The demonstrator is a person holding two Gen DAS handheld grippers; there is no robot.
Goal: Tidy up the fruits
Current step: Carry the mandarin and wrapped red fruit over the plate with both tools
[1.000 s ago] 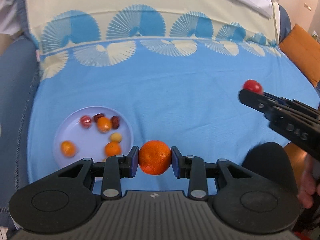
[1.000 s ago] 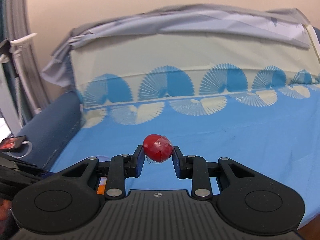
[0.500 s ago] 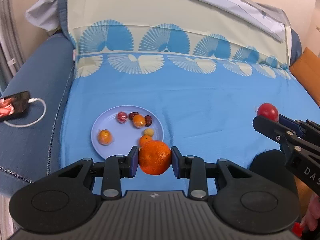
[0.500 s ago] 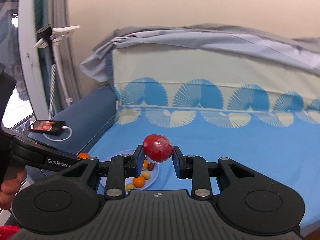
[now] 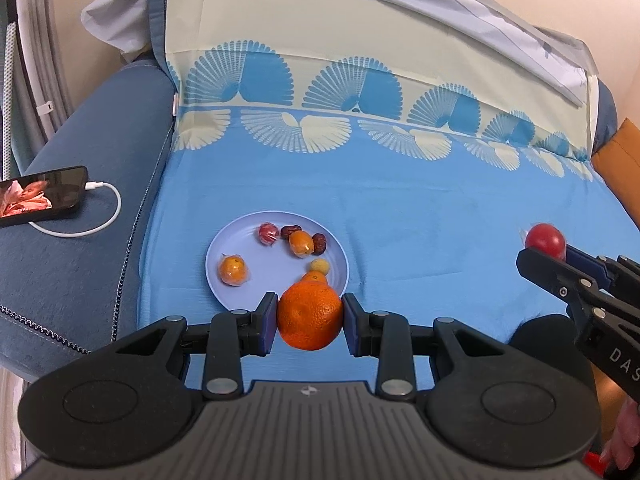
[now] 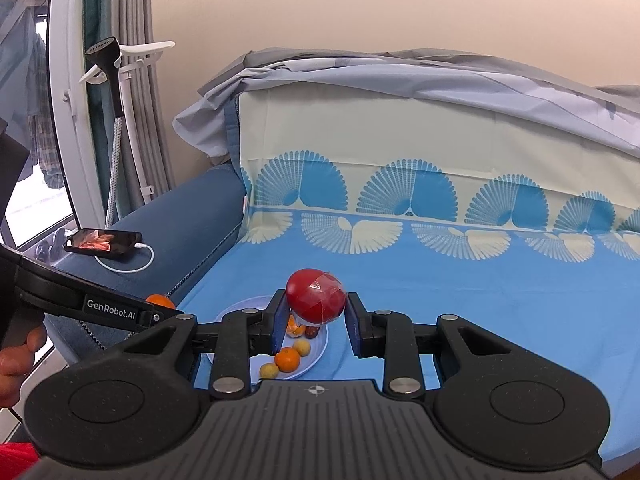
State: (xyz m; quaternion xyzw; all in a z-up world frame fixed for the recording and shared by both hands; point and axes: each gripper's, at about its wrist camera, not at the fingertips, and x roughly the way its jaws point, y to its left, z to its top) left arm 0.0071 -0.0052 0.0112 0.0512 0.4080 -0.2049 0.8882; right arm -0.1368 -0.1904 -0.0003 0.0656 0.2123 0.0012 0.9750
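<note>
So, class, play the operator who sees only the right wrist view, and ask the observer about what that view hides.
Operator: How much orange is the left gripper holding?
Observer: A whole orange, clamped between both pads.
Operator: What is behind my red fruit on the plate?
Observer: A small wrapped red fruit at the far rim.
Operator: Anything else?
Observer: A wrapped orange fruit lies alone on the plate's left.

Blue fan-print sheet (image 5: 400,208) covers sofa seat and backrest. Phone (image 5: 40,196), screen lit, with white cable (image 5: 100,216) on left armrest (image 5: 80,184). Orange cushion (image 5: 620,160) far right.
</note>
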